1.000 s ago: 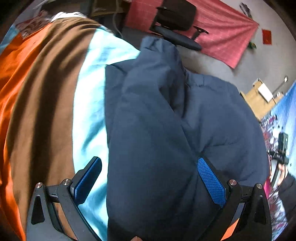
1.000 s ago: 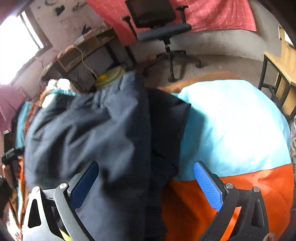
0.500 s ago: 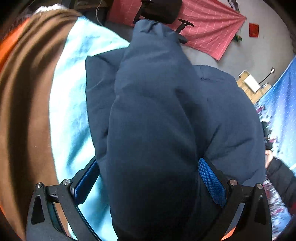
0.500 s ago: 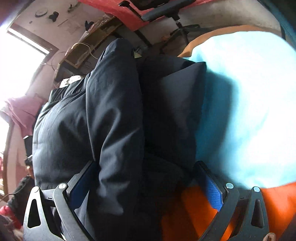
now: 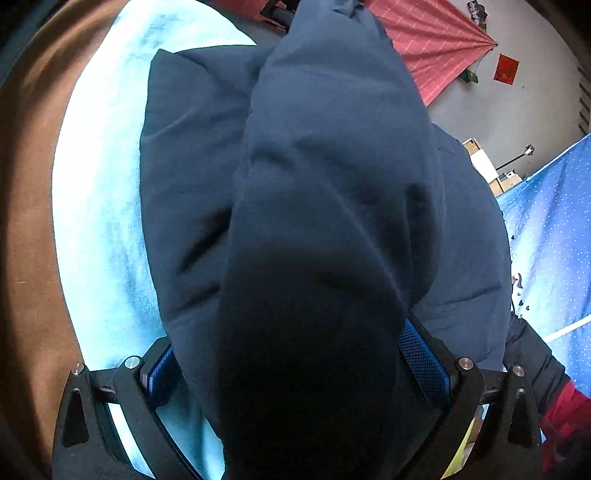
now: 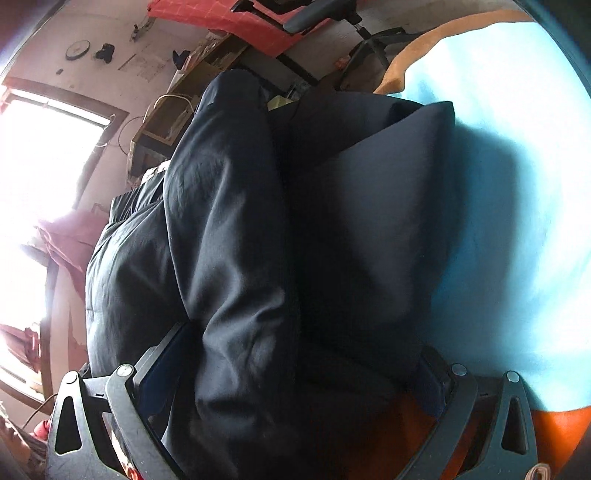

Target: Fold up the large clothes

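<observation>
A large navy padded jacket (image 5: 325,192) lies on a bed cover of light blue, brown and orange stripes (image 5: 96,206). A thick fold of it bulges up between the wide-spread fingers of my left gripper (image 5: 291,365), whose blue pads (image 5: 421,358) flank the fabric without pinching it. In the right wrist view the same jacket (image 6: 229,236) fills the gap of my right gripper (image 6: 295,373), whose fingers also stand wide apart around the cloth. Both grippers are low on the jacket, and their fingertips are partly hidden by fabric.
A red checked cloth (image 5: 436,48) hangs on the far wall. An office chair (image 6: 332,22) and a cluttered desk (image 6: 192,85) stand beyond the bed. A bright window (image 6: 40,155) is at the left. A blue dotted fabric (image 5: 546,229) is at the right.
Both grippers have moved forward and down onto the jacket, so fabric now fills the space between the fingers. The fingers have stayed wide apart.
</observation>
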Demonstrator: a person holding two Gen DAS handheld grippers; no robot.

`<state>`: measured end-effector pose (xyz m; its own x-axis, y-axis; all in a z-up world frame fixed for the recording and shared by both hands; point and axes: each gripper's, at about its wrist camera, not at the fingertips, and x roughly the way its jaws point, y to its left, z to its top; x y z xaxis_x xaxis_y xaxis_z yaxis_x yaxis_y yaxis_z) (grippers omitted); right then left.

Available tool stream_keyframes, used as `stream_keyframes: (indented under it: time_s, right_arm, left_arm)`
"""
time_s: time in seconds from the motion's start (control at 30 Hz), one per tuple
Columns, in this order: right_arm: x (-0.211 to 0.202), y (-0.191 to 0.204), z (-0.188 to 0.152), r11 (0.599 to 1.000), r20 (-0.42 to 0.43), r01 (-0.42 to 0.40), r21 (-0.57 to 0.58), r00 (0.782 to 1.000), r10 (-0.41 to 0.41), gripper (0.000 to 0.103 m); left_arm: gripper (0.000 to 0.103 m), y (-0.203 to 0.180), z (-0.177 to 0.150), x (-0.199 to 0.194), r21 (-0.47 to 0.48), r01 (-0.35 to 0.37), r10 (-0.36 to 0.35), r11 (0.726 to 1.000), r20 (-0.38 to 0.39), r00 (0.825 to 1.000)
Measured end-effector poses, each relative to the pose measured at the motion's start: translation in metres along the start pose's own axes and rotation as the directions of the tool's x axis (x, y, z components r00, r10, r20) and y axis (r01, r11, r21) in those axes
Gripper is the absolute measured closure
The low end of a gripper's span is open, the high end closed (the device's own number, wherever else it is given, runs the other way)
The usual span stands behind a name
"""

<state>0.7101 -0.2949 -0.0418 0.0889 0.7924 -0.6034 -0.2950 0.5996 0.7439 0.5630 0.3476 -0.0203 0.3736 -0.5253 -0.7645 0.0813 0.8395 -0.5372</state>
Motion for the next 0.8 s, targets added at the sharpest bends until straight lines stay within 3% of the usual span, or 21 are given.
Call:
stream_keyframes:
  time_s: [0.13,0.2,0.3,0.37,0.47,0.6,0.8]
  right_arm:
    - [-0.002,0.0,-0.004,0.999,0.012,0.023,0.026,1.0,-0.023,0.0]
    - [-0.002,0.004,-0.006,0.999,0.014,0.038,0.03,0.999,-0.039,0.002]
    - [-0.004,0.017,-0.01,0.999,0.026,0.045,0.021,0.999,-0.046,0.016]
    - [-0.008,0.02,-0.014,0.999,0.042,0.043,0.017,0.998,-0.044,0.025]
    - [-0.012,0.029,-0.019,0.999,0.062,0.048,-0.008,0.997,-0.048,0.038]
    - [-0.019,0.052,-0.025,0.995,0.096,0.078,-0.061,0.993,-0.072,0.059]
    - [-0.031,0.091,-0.034,0.977,0.141,0.169,-0.13,0.978,-0.151,0.072]
  left_arm:
    - [0.002,-0.002,-0.003,-0.008,-0.013,-0.024,0.025,1.0,0.032,0.999]
    - [0.008,-0.007,-0.001,-0.006,-0.018,-0.036,0.037,0.999,0.046,0.998]
    - [0.025,-0.015,-0.004,-0.011,-0.012,-0.066,0.067,0.998,0.071,0.995]
    - [0.044,-0.023,-0.009,-0.016,-0.01,-0.104,0.105,0.994,0.097,0.99]
    - [0.062,-0.042,-0.018,-0.021,0.007,-0.19,0.187,0.982,0.145,0.972]
    - [0.075,-0.071,-0.033,-0.023,0.0,-0.311,0.305,0.95,0.202,0.931]
    - [0.088,-0.103,-0.043,-0.035,-0.022,-0.375,0.367,0.927,0.258,0.893]
